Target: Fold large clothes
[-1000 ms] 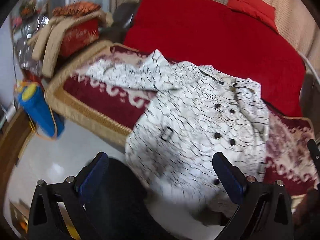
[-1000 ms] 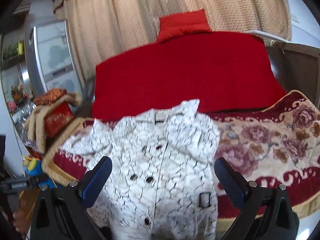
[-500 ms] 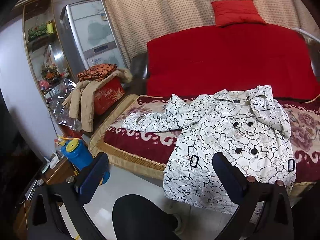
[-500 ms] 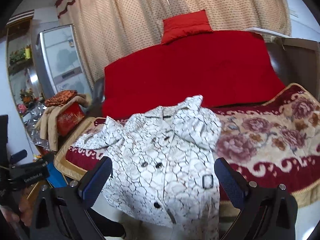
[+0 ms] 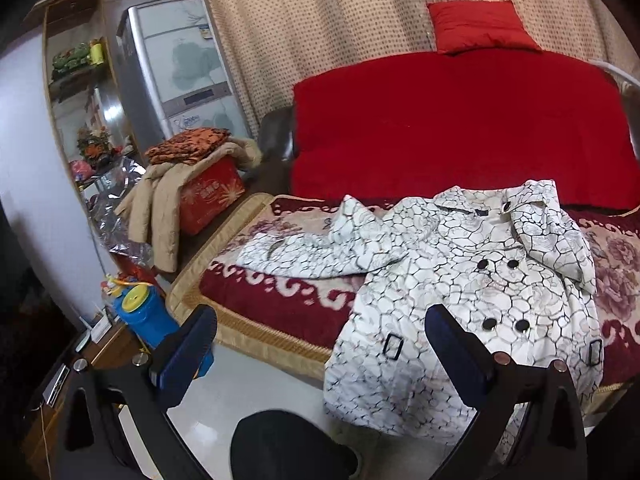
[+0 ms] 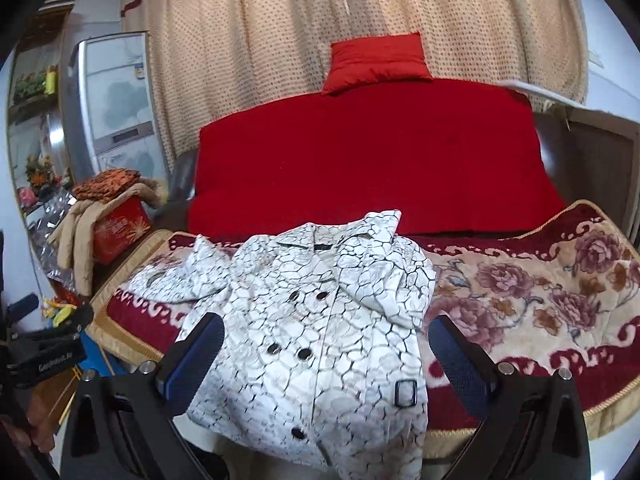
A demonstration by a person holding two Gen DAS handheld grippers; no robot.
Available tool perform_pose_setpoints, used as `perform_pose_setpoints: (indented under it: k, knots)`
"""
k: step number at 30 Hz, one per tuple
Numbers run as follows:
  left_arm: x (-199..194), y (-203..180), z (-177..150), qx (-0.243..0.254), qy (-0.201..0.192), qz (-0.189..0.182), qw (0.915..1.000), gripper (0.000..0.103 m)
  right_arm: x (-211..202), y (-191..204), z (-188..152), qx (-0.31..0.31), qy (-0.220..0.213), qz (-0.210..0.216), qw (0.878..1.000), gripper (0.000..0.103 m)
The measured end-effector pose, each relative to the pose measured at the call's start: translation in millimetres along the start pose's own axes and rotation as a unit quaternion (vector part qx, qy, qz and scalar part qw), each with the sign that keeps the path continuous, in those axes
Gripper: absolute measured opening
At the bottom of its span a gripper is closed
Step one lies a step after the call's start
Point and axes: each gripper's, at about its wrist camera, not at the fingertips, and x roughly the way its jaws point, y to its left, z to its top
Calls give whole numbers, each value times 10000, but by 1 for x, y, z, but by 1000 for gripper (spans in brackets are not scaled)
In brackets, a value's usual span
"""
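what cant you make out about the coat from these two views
- White crackle-print double-breasted coat: its hem is cut off by the right wrist view's bottom edge.
- Same coat, left wrist view: the open left gripper finger covers part of its front.
- Whether the coat's back lies flat: hidden underneath.

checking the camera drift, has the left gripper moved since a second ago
Yes. The left gripper has pulled back and tilted up from the coat: the red pillow and fridge now show fully above it. Its jaws are open.

Tongs [image 5: 320, 336] wide apart, empty, above floor; coat [image 5: 460, 300] spread on blanket [image 5: 280, 304], hem hanging over edge.
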Motion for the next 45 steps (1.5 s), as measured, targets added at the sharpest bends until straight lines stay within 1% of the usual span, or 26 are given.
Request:
perform_pose_setpoints:
  k: [2, 3, 5, 6, 7, 8, 10, 11, 13, 15, 18, 19, 22, 24, 26, 28, 30, 31, 33, 35, 38, 39, 40, 41, 42, 45]
  knots:
    - [16, -12, 8, 80, 15, -107, 9999, 103, 20, -9, 8, 42, 63, -90, 9999, 103]
    - [25, -18, 13, 105, 76, -242, 9996, 103, 28, -14, 11, 63, 107, -133, 9998, 103]
    - [54, -32, 27, 67, 368, -775, 9963, 103, 49, -24, 20, 161, 210, -162, 9995, 103]
    - [67, -38, 33, 27, 496, -1040, 9933, 103, 57, -27, 23, 197, 244, -174, 9994, 103]
    - [87, -47, 41, -20, 686, -1376, 9881, 103, 68, -33, 27, 239, 289, -223, 9990, 103]
    - [113, -59, 49, -34, 970, -1609, 9822, 103, 78, -37, 31, 285, 324, -282, 9987, 103]
    - [148, -81, 59, -42, 1320, -1721, 9762, 103, 107, -50, 41, 416, 481, -361, 9973, 103]
    - [166, -93, 62, -26, 1402, -1819, 9733, 103, 120, -55, 46, 471, 547, -367, 9967, 103]
    - [198, -120, 71, 60, 1544, -1922, 9691, 103, 147, -64, 52, 578, 681, -446, 9950, 103]
    - [216, -137, 74, 46, 1507, -2050, 9671, 103, 181, -80, 58, 772, 835, -396, 9927, 103]
    - [242, -159, 80, 54, 1473, -2043, 9677, 103, 229, -105, 65, 1132, 1060, -105, 9878, 103]
    - [250, -165, 78, 31, 1362, -2037, 9695, 103, 241, -111, 67, 1255, 1112, -5, 9858, 103]
    - [264, -170, 70, 182, 1157, -1812, 9765, 103, 277, -125, 72, 1640, 1216, 306, 9785, 103]
    - [272, -170, 66, 347, 1138, -1817, 9761, 103, 290, -129, 75, 1792, 1161, 484, 9758, 102]
    - [277, -164, 67, 228, 1026, -1650, 9807, 103, 306, -127, 82, 1843, 1117, 681, 9741, 102]
    - [283, -156, 68, 97, 1086, -1722, 9790, 103, 321, -123, 89, 1821, 1156, 725, 9738, 101]
    - [290, -150, 68, -12, 1186, -1705, 9782, 103, 342, -121, 96, 1793, 1211, 671, 9740, 95]
    - [292, -147, 67, -34, 1160, -1607, 9802, 103, 353, -120, 99, 1791, 1282, 576, 9737, 92]
    - [295, -143, 66, 57, 1132, -1382, 9839, 103, 376, -122, 100, 1851, 1534, 396, 9699, 81]
    - [300, -138, 64, 135, 1168, -1276, 9848, 103, 396, -123, 98, 1929, 1828, 278, 9636, 72]
    - [300, -128, 63, 92, 1096, -1111, 9877, 103, 397, -115, 101, 1659, 1822, 246, 9689, 35]
    - [300, -126, 63, 71, 1083, -1089, 9881, 103, 395, -109, 105, 1515, 1775, 256, 9721, 32]
    - [300, -122, 64, 29, 1073, -1070, 9884, 103, 391, -102, 109, 1378, 1647, 249, 9764, 29]
    - [299, -119, 65, -30, 1061, -1051, 9888, 103, 386, -93, 111, 1198, 1526, 265, 9806, 22]
    - [299, -116, 66, -87, 1045, -1039, 9890, 103, 380, -82, 114, 1018, 1424, 347, 9839, 20]
    - [297, -105, 69, -282, 924, -931, 9910, 103, 364, -54, 118, 787, 1177, 821, 9865, 19]
